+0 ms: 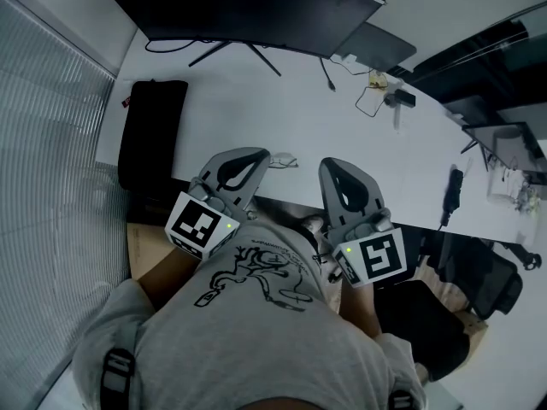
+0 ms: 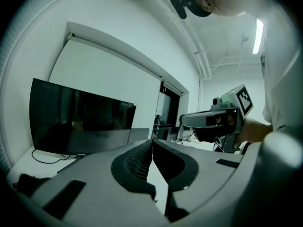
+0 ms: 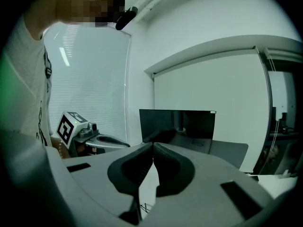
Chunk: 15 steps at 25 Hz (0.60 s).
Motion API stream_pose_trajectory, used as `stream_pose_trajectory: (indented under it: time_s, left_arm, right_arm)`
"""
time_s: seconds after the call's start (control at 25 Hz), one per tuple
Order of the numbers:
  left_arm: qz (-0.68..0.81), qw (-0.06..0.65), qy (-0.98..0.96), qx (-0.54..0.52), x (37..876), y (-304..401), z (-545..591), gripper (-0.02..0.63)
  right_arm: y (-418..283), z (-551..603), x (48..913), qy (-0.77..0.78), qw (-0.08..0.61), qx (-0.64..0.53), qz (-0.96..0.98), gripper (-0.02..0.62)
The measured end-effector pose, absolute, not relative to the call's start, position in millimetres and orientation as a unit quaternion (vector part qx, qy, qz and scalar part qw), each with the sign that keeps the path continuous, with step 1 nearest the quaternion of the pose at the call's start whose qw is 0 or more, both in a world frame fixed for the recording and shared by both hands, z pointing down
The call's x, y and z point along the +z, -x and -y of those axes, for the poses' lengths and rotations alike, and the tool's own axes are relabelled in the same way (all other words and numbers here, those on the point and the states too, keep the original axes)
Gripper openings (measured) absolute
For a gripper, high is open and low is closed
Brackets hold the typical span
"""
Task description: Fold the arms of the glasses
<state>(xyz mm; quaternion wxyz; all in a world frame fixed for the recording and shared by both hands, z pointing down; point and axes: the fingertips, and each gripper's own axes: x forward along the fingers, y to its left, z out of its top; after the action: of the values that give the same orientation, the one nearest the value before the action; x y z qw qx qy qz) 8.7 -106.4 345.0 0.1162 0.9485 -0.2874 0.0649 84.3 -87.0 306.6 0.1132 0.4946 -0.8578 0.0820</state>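
The left gripper point(image 1: 259, 155) is shut: in the left gripper view its dark ribbed jaws meet at the tips with nothing between them. The right gripper point(image 1: 328, 166) is the same, its jaws pressed together and empty in the right gripper view. Both are held above the near edge of the white bench point(image 1: 359, 152), pointing across it toward a wide black monitor point(image 1: 248, 11). The thin wire-framed glasses point(image 1: 284, 161) lie on the bench just beyond the left gripper's tip, between the two grippers and touching neither. They are too small to tell how their arms lie. A black soft case point(image 1: 152, 131) rests at the bench's left end.
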Motion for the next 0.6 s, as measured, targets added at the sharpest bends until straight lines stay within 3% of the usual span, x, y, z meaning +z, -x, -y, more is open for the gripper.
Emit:
stream_pose_trajectory:
  time_s: [0.6]
  left_arm:
    - [0.291,0.111,-0.948,0.06,342.8,-5.3,111.8,0.023]
  right_arm:
    - [-87.1,92.8,306.1,-0.496,0.119,0.081,0.856,0.009]
